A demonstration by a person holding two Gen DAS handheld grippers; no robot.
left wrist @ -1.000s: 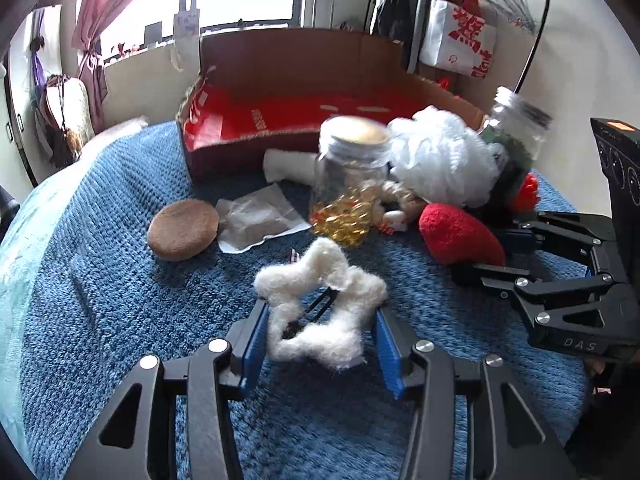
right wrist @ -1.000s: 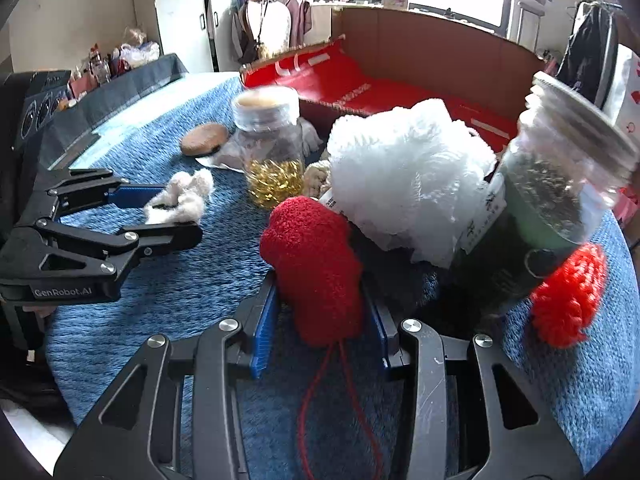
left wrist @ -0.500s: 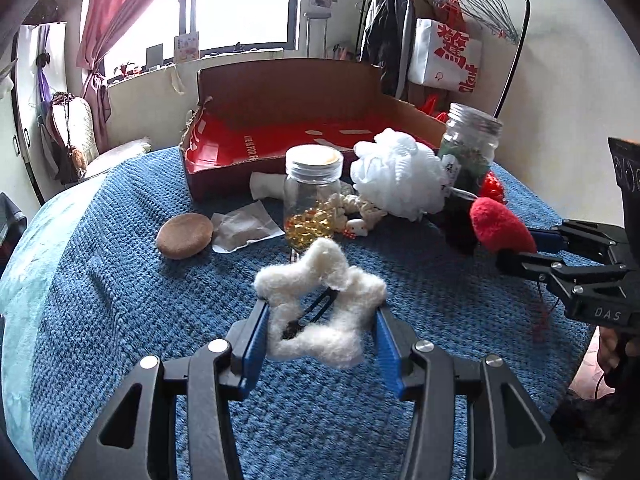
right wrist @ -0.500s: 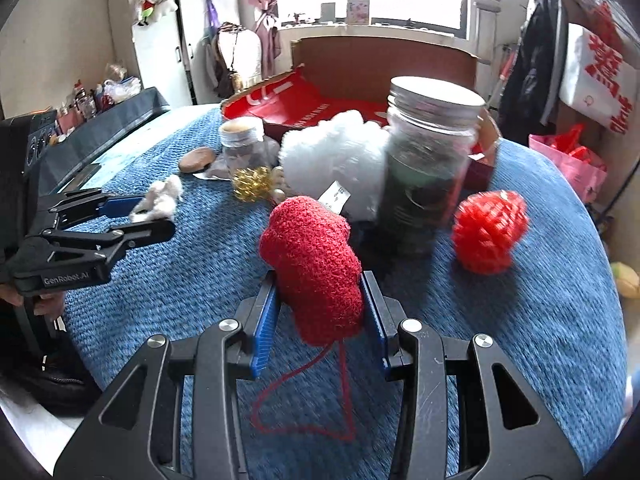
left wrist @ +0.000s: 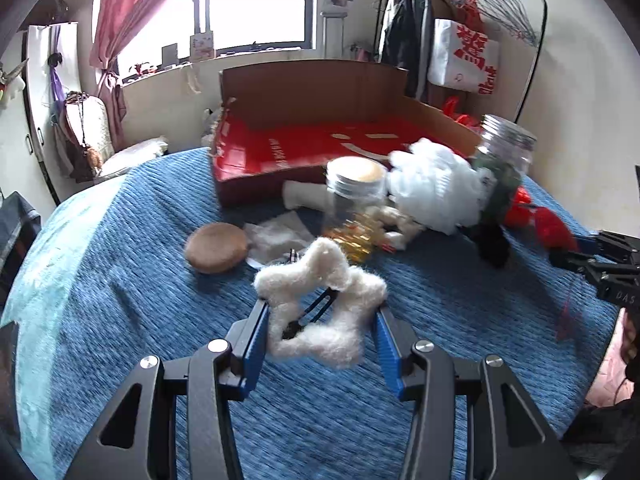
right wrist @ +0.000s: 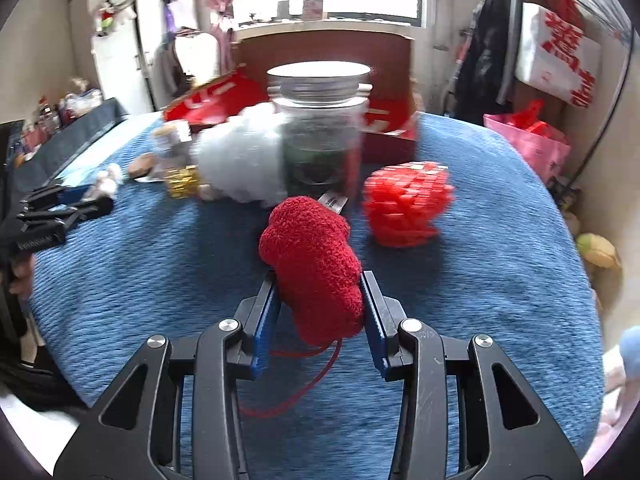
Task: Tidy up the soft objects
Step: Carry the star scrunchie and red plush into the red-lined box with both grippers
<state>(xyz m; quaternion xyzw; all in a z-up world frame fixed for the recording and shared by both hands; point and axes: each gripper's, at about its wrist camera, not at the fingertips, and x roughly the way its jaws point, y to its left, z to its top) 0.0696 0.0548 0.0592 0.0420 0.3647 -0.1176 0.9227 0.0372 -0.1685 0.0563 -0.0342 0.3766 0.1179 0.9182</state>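
Note:
My left gripper (left wrist: 320,320) is shut on a white fuzzy star hair clip (left wrist: 320,308) and holds it above the blue knitted cover (left wrist: 120,280). My right gripper (right wrist: 318,296) is shut on a dark red fuzzy plush (right wrist: 314,260) with a red cord hanging under it. The right gripper also shows at the right of the left wrist view (left wrist: 600,256). A white mesh pouf (left wrist: 436,188), a red mesh pouf (right wrist: 406,202) and a red-lined cardboard box (left wrist: 320,152) lie further back.
Two glass jars stand among the soft things: one with gold beads (left wrist: 354,204) and a tall dark one (right wrist: 320,128). A brown round pad (left wrist: 216,246) and a clear wrapper (left wrist: 276,236) lie left of them. A clothes rack (left wrist: 480,40) stands behind.
Both grippers have lifted and pulled back from the pile with their objects held. The right gripper has swung right, so the tall jar now stands straight ahead of it.

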